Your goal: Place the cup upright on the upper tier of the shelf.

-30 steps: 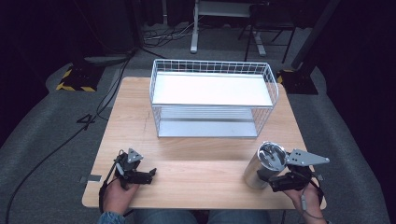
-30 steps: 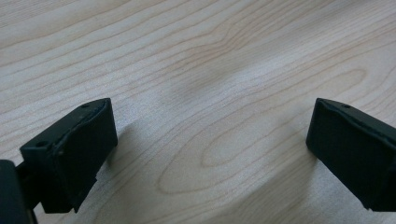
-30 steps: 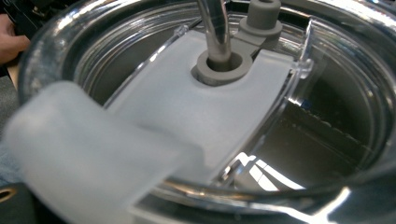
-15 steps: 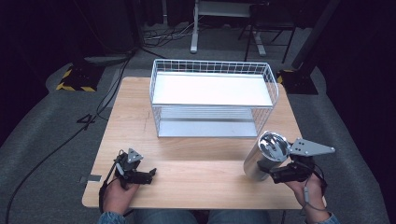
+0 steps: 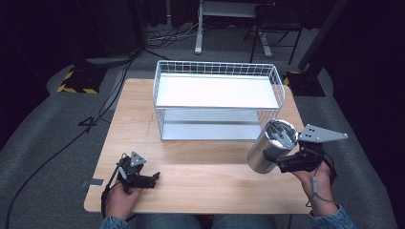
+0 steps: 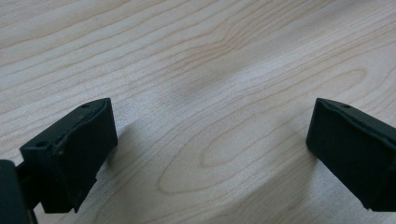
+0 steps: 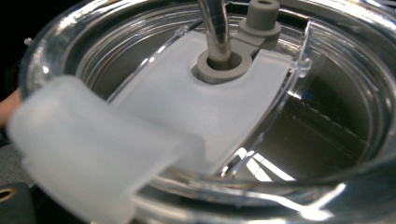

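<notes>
**Steel tumbler held tilted above the table's right side**

A cylindrical stainless-steel tumbler with a clear plastic lid (image 5: 268, 146) is seen in the high view, held off the light wooden table (image 5: 200, 176) at its right side. It is tilted, with the lidded top turned up and toward the right gripper (image 5: 282, 162), whose black jaws are clamped on it near the rim. The gripper is carried by the person's right hand (image 5: 317, 183), and a grey three-cornered plate (image 5: 321, 134) sits on top of it.

In the right gripper view the lid (image 7: 243, 107) is shown at very close range — a clear round rim, a frosted white sliding tab (image 7: 205, 107) and a grey rubber grommet (image 7: 219, 65) through which a metal straw (image 7: 214, 23) passes. A blurred pale shape (image 7: 88, 140) lies across the lower left; what it is cannot be told.

The tumbler is just in front of the right near corner of a white wire basket with a white floor (image 5: 217, 102), which stands at the middle of the table's far half. Tumbler and basket are not touching.

The left gripper (image 5: 141, 177) is held low over the near left part of the table by the left hand (image 5: 122, 198). In the left gripper view its two black jaws are set wide apart — bare wood grain (image 6: 210, 116) is seen between them.
</notes>
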